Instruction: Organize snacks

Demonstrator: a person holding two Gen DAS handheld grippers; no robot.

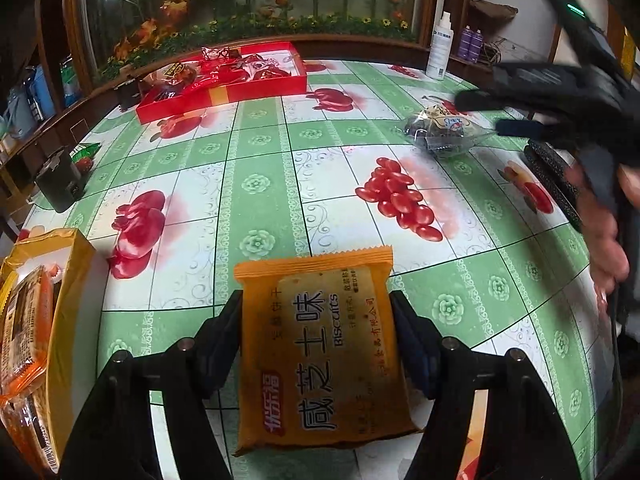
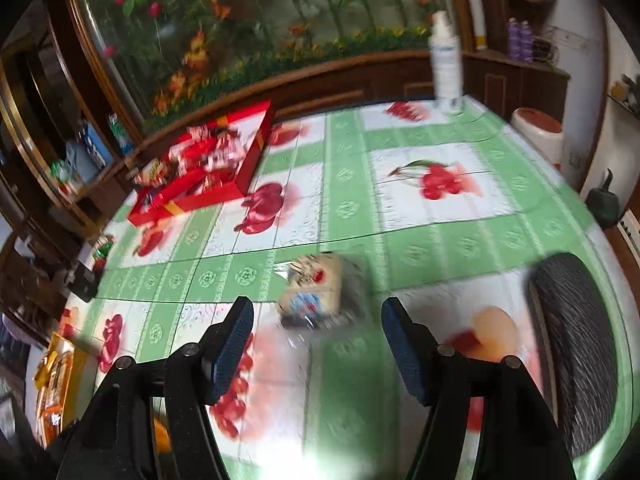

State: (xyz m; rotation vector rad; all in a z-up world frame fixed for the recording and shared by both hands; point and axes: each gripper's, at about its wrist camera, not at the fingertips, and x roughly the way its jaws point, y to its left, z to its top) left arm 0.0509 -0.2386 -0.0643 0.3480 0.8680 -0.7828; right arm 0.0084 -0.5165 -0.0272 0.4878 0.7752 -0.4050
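Note:
My left gripper [image 1: 318, 312] is shut on an orange biscuit packet [image 1: 320, 352], held flat between both fingers above the table. A red gift box [image 1: 224, 94] with several wrapped snacks stands at the far left of the table; it also shows in the right wrist view [image 2: 208, 196]. A clear-wrapped dark snack [image 1: 444, 130] lies at the right. My right gripper [image 2: 318, 320] is open and empty, with that wrapped snack [image 2: 316, 296] on the table just beyond its fingertips. In the left wrist view my right gripper [image 1: 500, 114] hovers beside the snack.
A yellow bag of orange packets [image 1: 36, 320] lies at the near left edge. A small black box [image 1: 60, 184] stands at the left edge. A white spray bottle [image 2: 446, 64] stands at the far edge. A black mesh chair back [image 2: 576, 344] is at the right.

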